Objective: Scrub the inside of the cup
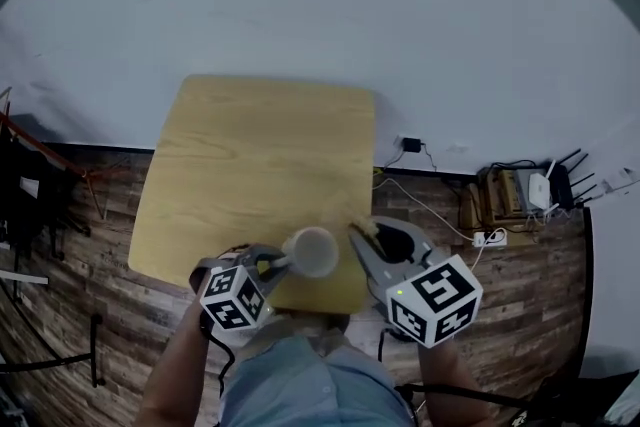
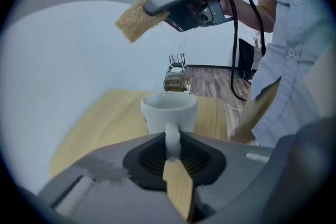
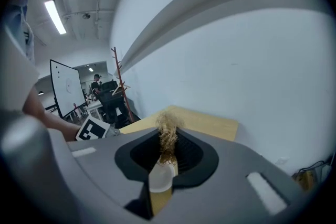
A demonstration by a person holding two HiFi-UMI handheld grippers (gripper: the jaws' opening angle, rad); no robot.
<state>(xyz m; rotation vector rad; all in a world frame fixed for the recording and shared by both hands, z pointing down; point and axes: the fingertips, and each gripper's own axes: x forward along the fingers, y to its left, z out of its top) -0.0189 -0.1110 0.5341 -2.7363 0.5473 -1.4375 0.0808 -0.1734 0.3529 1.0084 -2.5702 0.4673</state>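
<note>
**Head view.** Your left gripper [image 1: 279, 264] and right gripper [image 1: 358, 237] meet over the near edge of the wooden table [image 1: 250, 155]. The white cup [image 1: 313, 251] lies between them, mouth turned up towards the camera. It sits at the tips of the left gripper and just beside the tips of the right. A marker cube [image 1: 235, 297] tops your left tool. The tan scrub pad [image 1: 345, 218] at the right jaws is blurred here.

**Left gripper view.** Your left jaws are clenched on the cup's handle [image 2: 172, 136], which stands upright in the narrow gap between the pads. The cup body rises just beyond them, upright, with the table behind it. High in the frame, well apart from the cup, your right gripper points left with the scrub pad projecting from its tip. Your light shirt [image 2: 294, 60] fills the right side.

**Right gripper view.** Your right jaws are clamped on the fibrous scrub pad, whose frayed end sticks out beyond the pads. A pale rounded shape [image 3: 160, 181] shows through the gap below the pad. It is probably the cup's rim, though the view there is too narrow to be sure.
</note>
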